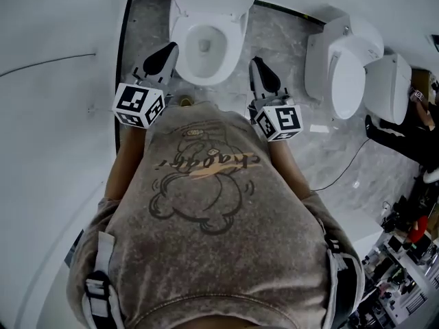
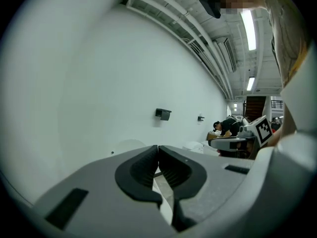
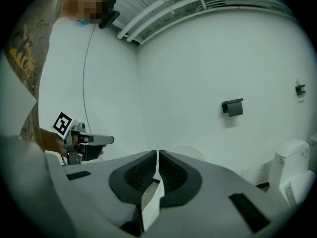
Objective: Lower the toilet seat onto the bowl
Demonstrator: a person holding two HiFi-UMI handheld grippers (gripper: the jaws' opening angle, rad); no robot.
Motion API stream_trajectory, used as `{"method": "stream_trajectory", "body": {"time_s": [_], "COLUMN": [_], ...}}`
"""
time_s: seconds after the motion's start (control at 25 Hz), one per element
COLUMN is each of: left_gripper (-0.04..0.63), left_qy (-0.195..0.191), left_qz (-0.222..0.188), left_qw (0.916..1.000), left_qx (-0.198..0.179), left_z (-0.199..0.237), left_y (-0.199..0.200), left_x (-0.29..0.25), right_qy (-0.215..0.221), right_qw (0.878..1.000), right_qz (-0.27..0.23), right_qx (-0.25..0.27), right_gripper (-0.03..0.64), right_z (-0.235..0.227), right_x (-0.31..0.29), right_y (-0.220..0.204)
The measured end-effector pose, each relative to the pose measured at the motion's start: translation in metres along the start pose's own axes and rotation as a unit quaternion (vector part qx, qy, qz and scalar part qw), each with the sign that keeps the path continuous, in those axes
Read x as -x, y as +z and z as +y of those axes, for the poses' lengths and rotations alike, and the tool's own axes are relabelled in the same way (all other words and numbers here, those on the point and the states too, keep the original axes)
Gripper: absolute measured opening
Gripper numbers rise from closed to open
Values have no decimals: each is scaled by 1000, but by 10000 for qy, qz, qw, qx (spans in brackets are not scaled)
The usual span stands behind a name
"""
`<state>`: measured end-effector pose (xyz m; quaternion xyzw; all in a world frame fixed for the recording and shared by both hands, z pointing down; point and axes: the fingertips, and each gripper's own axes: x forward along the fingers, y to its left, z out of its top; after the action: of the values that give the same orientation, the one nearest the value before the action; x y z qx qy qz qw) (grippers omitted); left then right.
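A person is holding the left gripper [image 1: 171,49] and right gripper [image 1: 256,62] out roughly level, each with its jaws pressed together on nothing, while the white toilet seat [image 1: 178,36] is lying flat on the bowl [image 1: 206,50] just ahead, between both grippers.

You had open grey floor [image 1: 282,43] between the toilet [image 1: 180,29] and the second toilet [image 1: 343,74] to your right. A white wall [image 1: 55,101] closed off your left. The space above the bowl was open, with the left gripper [image 1: 169,49] and right gripper [image 1: 255,62] flanking it.
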<state>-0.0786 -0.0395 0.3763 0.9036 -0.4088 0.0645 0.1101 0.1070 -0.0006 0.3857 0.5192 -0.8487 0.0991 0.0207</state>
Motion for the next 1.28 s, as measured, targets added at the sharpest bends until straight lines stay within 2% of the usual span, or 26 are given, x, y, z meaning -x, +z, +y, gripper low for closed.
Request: {"method": "stream_trajectory", "body": {"time_s": [0.32, 0.76, 1.28], "left_gripper": [9, 9, 9], "left_qy": [179, 212, 376], "left_qz": [-11, 81, 99], "left_qw": [9998, 9996, 9988], "left_qx": [118, 153, 297], "left_z": [10, 1, 17], "left_y": [-24, -23, -37], "left_x": [-2, -13, -5], "right_qy": [-175, -162, -238], "right_qw": [9998, 9997, 9995], "right_qz": [78, 130, 119], "right_qx": [-77, -139, -143], "right_gripper": [28, 26, 26], "right_z": [-7, -15, -13], "right_x": [-1, -6, -12], "right_y": [-23, -23, -31]}}
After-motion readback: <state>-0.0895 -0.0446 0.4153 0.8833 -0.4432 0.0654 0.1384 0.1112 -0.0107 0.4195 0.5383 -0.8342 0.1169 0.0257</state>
